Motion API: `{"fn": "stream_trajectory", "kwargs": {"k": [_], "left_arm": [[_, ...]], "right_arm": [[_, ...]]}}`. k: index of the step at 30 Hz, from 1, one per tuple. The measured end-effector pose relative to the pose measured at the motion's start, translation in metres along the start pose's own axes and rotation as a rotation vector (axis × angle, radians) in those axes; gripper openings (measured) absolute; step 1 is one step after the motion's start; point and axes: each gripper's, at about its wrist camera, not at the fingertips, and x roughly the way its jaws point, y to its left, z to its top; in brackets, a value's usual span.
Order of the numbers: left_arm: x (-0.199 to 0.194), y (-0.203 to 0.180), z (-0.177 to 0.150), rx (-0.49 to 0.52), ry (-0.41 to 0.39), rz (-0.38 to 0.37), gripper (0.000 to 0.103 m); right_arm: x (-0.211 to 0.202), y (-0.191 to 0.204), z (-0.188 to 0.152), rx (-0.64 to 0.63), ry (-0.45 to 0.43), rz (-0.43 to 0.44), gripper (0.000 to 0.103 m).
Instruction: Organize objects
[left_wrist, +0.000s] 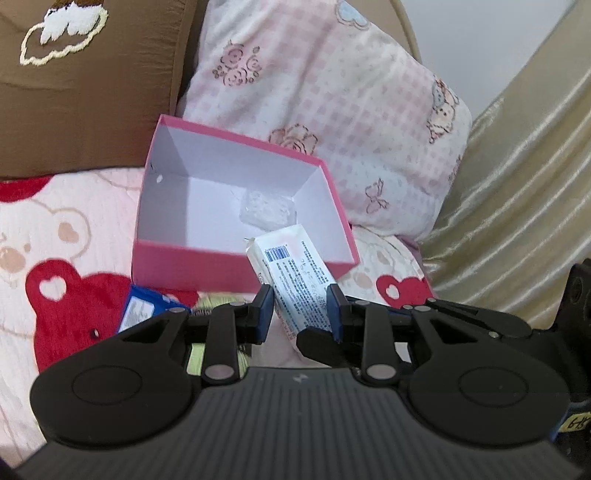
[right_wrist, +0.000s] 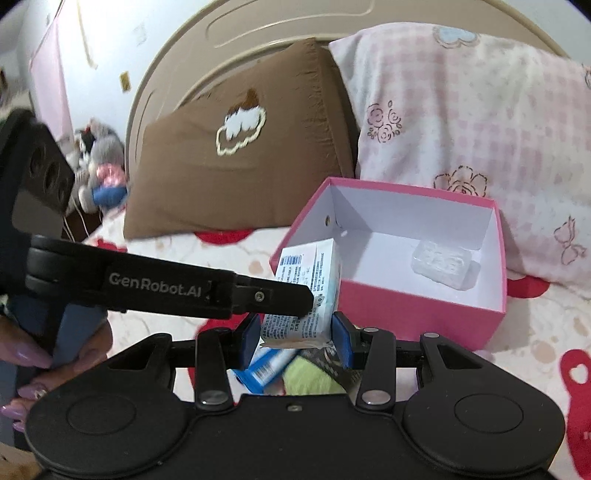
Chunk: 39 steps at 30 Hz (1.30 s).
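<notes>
above the pink box (left_wrist: 192, 264), both grippers (left_wrist: 300, 308) (right_wrist: 295, 334) clamped on white packet (left_wrist: 295, 280)

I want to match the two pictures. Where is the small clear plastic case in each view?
Left wrist view: clear plastic case lies near the picture's centre, inside the pink box, by its far right corner.
Right wrist view: the case lies right of centre, in the same box.
Shared landmark: the brown cushion behind the box.

The pink cardboard box (right_wrist: 417, 306) looks matt, white paper inside. The clear plastic case (right_wrist: 441, 266) glistens. The white wrapped packet (left_wrist: 291, 280) is slightly glossy. The brown cloth pillow (right_wrist: 236, 184) is soft.
</notes>
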Motion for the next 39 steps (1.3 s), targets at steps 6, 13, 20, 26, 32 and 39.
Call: {"fn": "stream_trajectory", "kwargs": {"k": [6,13,20,26,32,39], "left_arm": [[0.015,-0.005,0.040,0.030,0.012,0.072,0.028],[0.055,0.008,0.083,-0.031,0.062,0.115,0.028],[0.113,0.029,0.114,-0.077,0.113,0.173,0.028],[0.164,0.050,0.125,-0.108,0.159,0.184,0.028],[0.211,0.070,0.128,-0.104,0.203,0.181,0.028],[0.246,0.088,0.124,-0.169,0.256,0.130,0.028]], "right_arm": [[0.018,-0.008,0.031,0.035,-0.018,0.012,0.047],[0.051,-0.032,0.065,0.091,0.004,0.031,0.047],[0.106,-0.059,0.089,0.129,0.073,0.027,0.047],[0.145,-0.090,0.090,0.228,0.092,0.022,0.047],[0.186,-0.126,0.083,0.342,0.122,0.029,0.047],[0.208,-0.149,0.073,0.415,0.164,-0.015,0.047]]}}
